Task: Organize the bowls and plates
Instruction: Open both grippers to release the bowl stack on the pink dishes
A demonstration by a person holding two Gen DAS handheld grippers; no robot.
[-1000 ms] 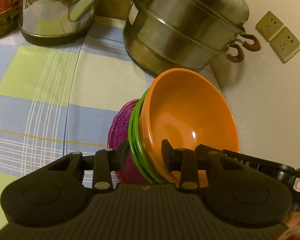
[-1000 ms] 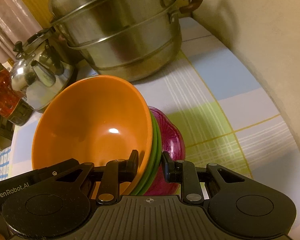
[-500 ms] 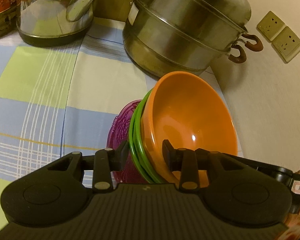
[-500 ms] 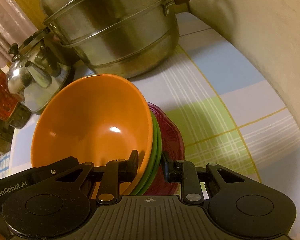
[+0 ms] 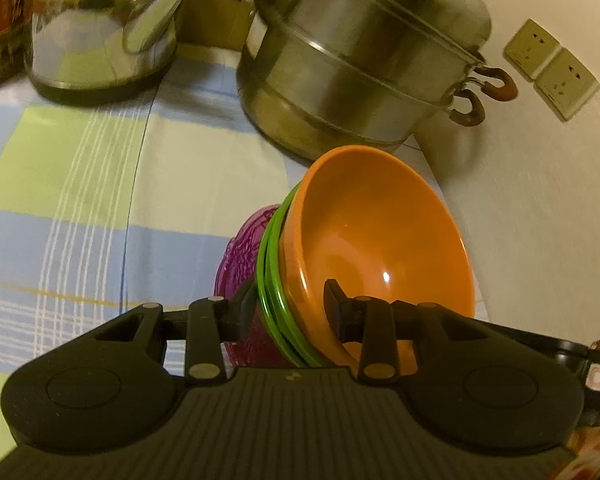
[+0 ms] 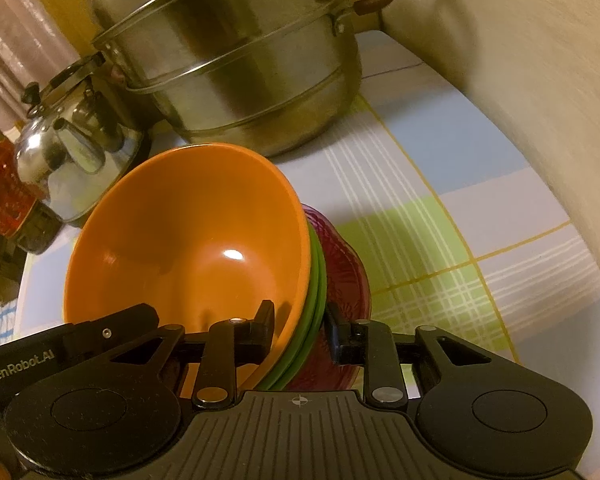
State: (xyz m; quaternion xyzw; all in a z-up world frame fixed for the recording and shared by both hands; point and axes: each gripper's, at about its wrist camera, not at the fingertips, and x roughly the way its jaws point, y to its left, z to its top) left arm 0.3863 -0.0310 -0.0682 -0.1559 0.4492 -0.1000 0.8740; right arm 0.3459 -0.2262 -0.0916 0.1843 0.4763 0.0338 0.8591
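A nested stack is held up off the table: an orange bowl [image 5: 380, 240] on top, green plates [image 5: 274, 280] under it and a purple patterned dish [image 5: 240, 256] at the bottom. My left gripper [image 5: 290, 312] is shut across the stack's rim on one side. My right gripper [image 6: 300, 330] is shut across the rim on the opposite side, with the orange bowl [image 6: 188, 240], green plates [image 6: 314, 304] and purple dish [image 6: 344, 272] between its fingers. The stack tilts in both views.
A steel steamer pot [image 5: 360, 72] and a steel kettle [image 5: 96, 32] stand at the back of the checked tablecloth [image 5: 80, 200]. A red-labelled bottle [image 6: 0, 196] is at the left. A wall [image 5: 540, 200] with sockets [image 5: 552, 68] runs close on the right.
Both grippers have carried the stack forward toward the steamer pot, which now looms larger. The grip on the stack is unchanged.
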